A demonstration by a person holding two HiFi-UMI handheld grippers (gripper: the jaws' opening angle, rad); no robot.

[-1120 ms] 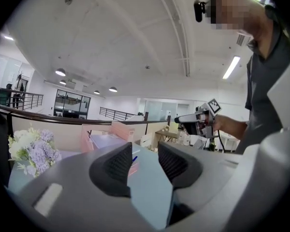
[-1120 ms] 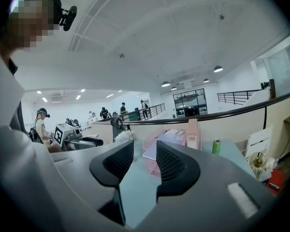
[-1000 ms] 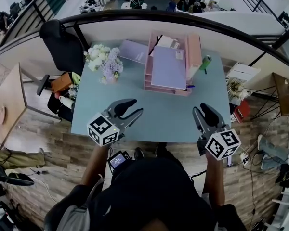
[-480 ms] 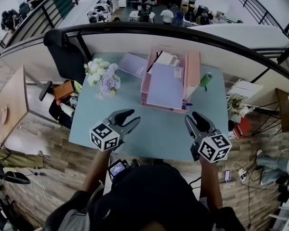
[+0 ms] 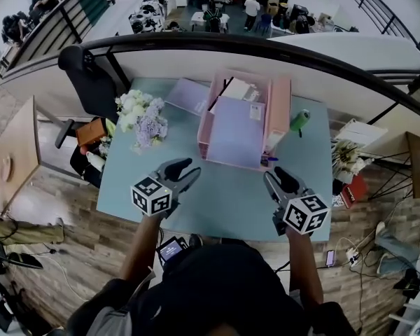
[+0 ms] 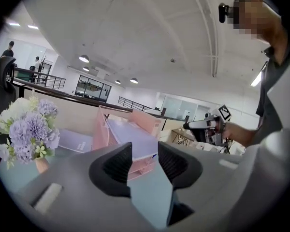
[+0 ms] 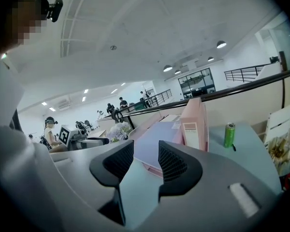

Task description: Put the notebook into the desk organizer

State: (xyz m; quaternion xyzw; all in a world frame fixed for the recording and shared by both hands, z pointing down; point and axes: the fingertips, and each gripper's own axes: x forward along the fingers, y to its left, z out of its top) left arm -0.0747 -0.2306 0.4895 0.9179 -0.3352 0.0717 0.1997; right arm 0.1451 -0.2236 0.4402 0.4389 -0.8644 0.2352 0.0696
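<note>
The left claw (image 5: pixel 190 168) and the right claw (image 5: pixel 273 175) hang open, empty, over the desk (image 5: pixel 224 194). A lilac notebook (image 5: pixel 231 131) lies on the pink organizer (image 5: pixel 281 107) at 12 o'clock, and its white label (image 5: pixel 256 110) is too small to read. A second notebook (image 5: pixel 187 95) lies flat at 11 o'clock.

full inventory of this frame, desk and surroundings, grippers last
desk: 1, pale blue-green, centre
desk organizer: 1, pink, far middle of desk
notebook: 1, lavender, lying on top of organizer
second notebook: 1, lavender, flat on desk, left of organizer
flower bouquet: 1, white and lilac, left part of desk
can: 1, green, on desk right of organizer
office chair: 1, black, past desk's far-left corner
side table: 1, wooden, left of desk
railing: 1, black, curving behind desk
left gripper: 1, grey, over near desk, jaws apart, empty
right gripper: 1, grey, over near desk, jaws apart, empty
</note>
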